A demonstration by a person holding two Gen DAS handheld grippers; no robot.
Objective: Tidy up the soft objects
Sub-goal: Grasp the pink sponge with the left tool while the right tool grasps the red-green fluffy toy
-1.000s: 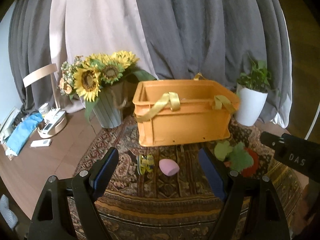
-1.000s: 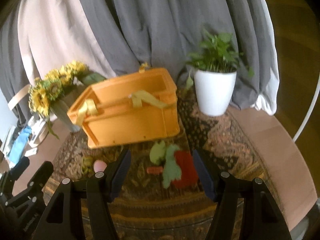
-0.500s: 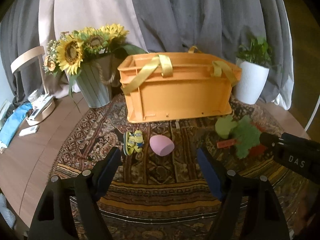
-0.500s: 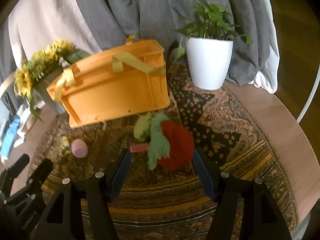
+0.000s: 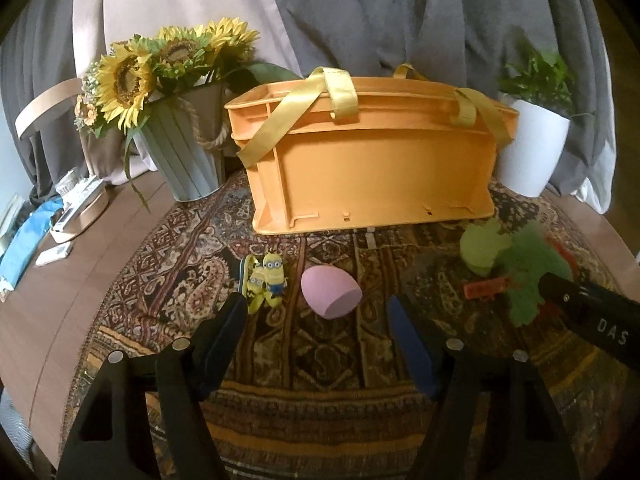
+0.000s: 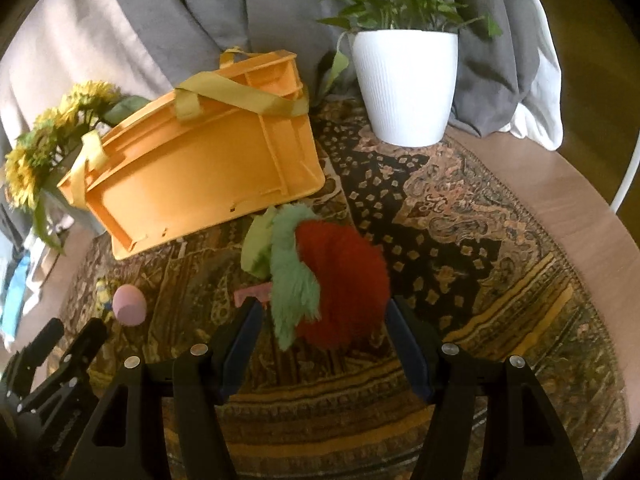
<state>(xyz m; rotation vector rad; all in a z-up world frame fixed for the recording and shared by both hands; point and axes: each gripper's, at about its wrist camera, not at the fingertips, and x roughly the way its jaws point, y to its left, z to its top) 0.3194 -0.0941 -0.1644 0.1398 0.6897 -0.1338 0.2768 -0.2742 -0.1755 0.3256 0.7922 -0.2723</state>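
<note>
A pink egg-shaped sponge (image 5: 330, 293) lies on the patterned rug, just ahead of my open left gripper (image 5: 318, 314). A small Minion toy (image 5: 267, 279) lies left of it. A red and green plush (image 6: 320, 276) with a pink tag lies ahead of my open right gripper (image 6: 324, 314), its near end between the fingertips; it also shows in the left wrist view (image 5: 520, 268). An orange crate (image 5: 372, 160) with yellow straps stands behind the toys; it also shows in the right wrist view (image 6: 200, 160). The sponge (image 6: 129, 305) shows there too.
A sunflower bucket (image 5: 188, 156) stands left of the crate and a white plant pot (image 6: 406, 84) to its right. Grey curtains hang behind. A round dish and blue cloth (image 5: 24, 240) lie on the wooden table at far left. The right gripper's body (image 5: 592, 320) reaches in at the right.
Both grippers have come lower and closer to the rug. The sponge is now near the left fingertips and the plush is at the right fingertips. Both stay open.
</note>
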